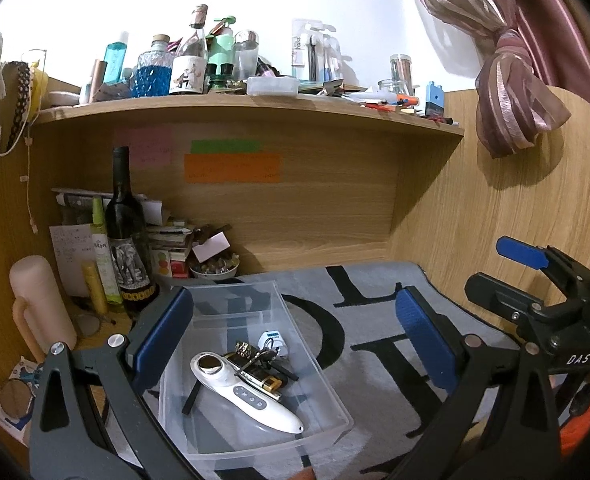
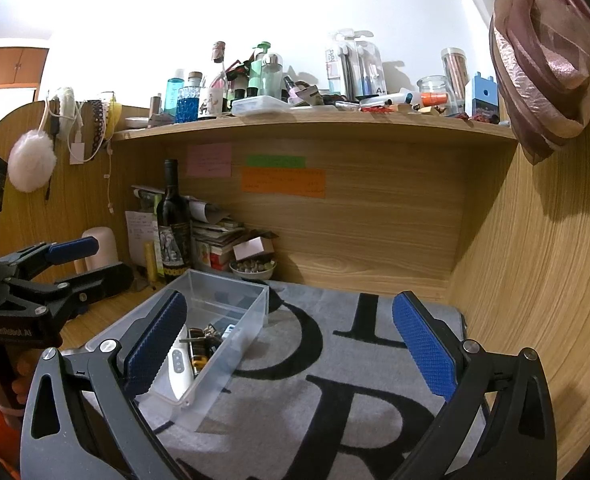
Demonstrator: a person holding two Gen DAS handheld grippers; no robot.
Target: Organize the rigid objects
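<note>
A clear plastic box (image 1: 327,380) sits on a grey mat with black letters (image 1: 375,320). In it lie a white handheld device (image 1: 247,396), a yellow and black battery (image 1: 261,380), keys (image 1: 271,354) and a black strip (image 1: 193,398). My left gripper (image 1: 295,340) is open and empty, its jaws straddling the box from above. My right gripper (image 2: 295,344) is open and empty over the mat, to the right of the box (image 2: 251,316). The white device (image 2: 179,368) shows partly behind the right gripper's left finger (image 2: 155,344).
A dark wine bottle (image 1: 129,236), a pink flask (image 1: 39,304), stacked papers and a small bowl (image 1: 215,268) crowd the desk's back left. A cluttered wooden shelf (image 1: 255,110) runs above. A wooden side panel (image 2: 535,280) and a tied pink curtain (image 1: 511,92) stand at right.
</note>
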